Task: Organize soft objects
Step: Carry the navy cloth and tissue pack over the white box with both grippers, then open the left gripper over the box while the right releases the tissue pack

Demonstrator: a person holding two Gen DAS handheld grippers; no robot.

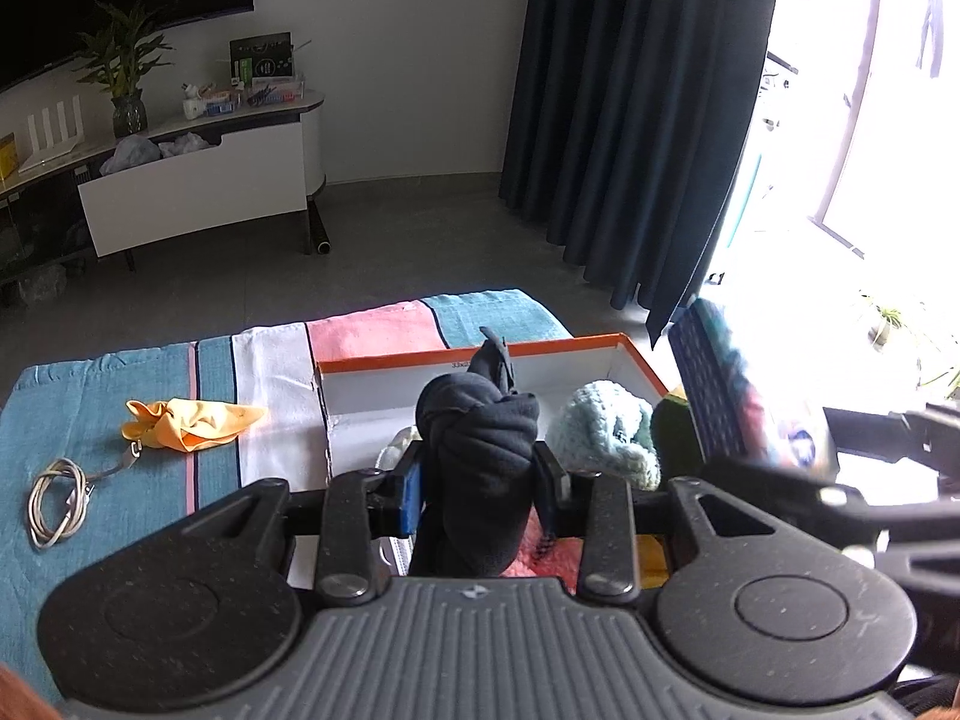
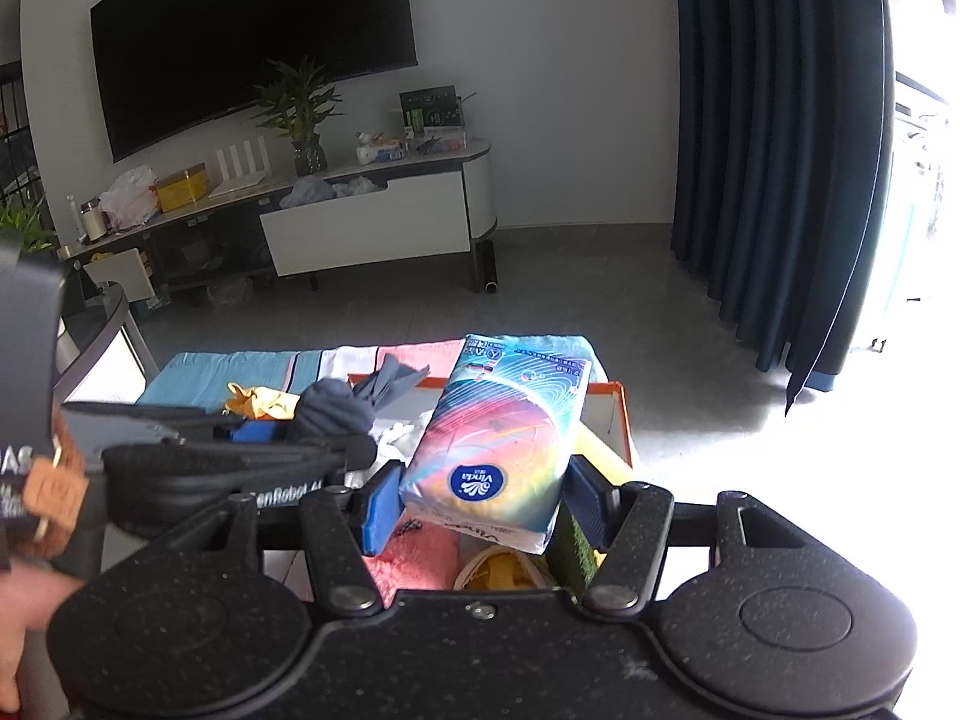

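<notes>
A dark navy rolled sock bundle [image 1: 480, 456] stands upright, pinched above the orange-rimmed white cardboard box [image 1: 420, 357]. A colourful tissue pack [image 2: 504, 444] is held tilted over the same box. Inside lie a pale blue knitted item [image 1: 606, 432] and a pink fluffy cloth [image 2: 414, 558]. A crumpled orange cloth [image 1: 192, 420] rests on the striped blanket [image 1: 120, 372], left of the box.

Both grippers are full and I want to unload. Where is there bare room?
Free: the box's far-left floor behind the dark sock, and the striped cloth between the orange rag and the cable. Crowded: the box's near and right side.
</notes>
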